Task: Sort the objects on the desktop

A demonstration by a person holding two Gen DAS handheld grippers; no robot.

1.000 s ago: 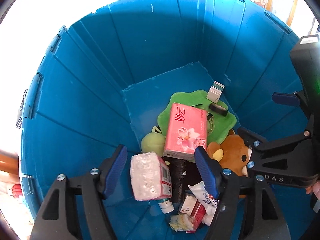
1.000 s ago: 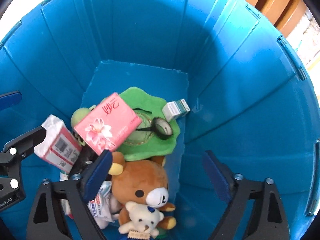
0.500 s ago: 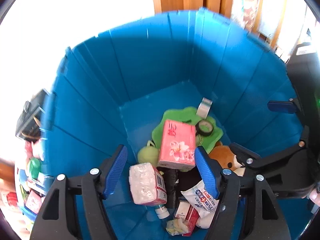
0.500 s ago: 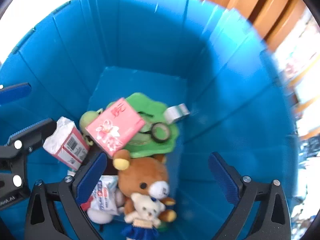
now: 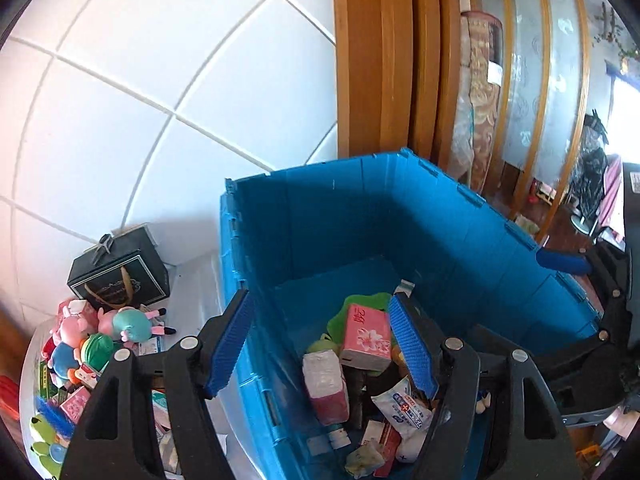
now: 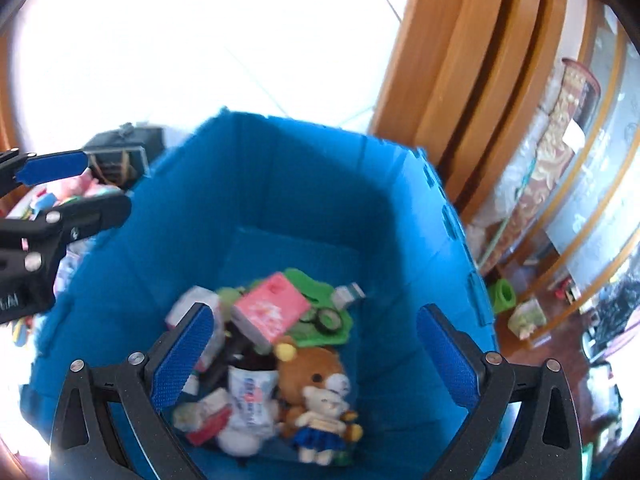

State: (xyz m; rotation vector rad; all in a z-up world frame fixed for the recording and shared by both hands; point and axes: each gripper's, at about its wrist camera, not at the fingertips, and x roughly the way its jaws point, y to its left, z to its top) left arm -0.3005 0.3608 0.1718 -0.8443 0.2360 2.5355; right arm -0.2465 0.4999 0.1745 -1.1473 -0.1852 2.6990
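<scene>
A deep blue crate [image 5: 400, 216] holds mixed items: a pink tissue pack [image 5: 366, 336], a white wrapped pack [image 5: 324, 384], a brown bear plush [image 6: 310, 372], a small white bear doll [image 6: 324, 404] and a green pad [image 6: 320, 292] with a tape roll [image 6: 328, 318]. My left gripper [image 5: 320, 344] hangs open above the crate's left wall, with nothing between its pads. My right gripper [image 6: 318, 356] is open too, high over the plush toys and holding nothing. The right wrist view is blurred.
Left of the crate, a white surface carries a pile of plush toys and small packs [image 5: 80, 344] and a black gift box [image 5: 120, 276]. A white tiled wall stands behind. A wooden door frame [image 5: 376, 60] and glass panels rise at the right.
Both grippers have risen and drawn back out of the crate, tilting upward. The crate rim, wall, door frame and toy pile have come into view. Both stay open and empty.
</scene>
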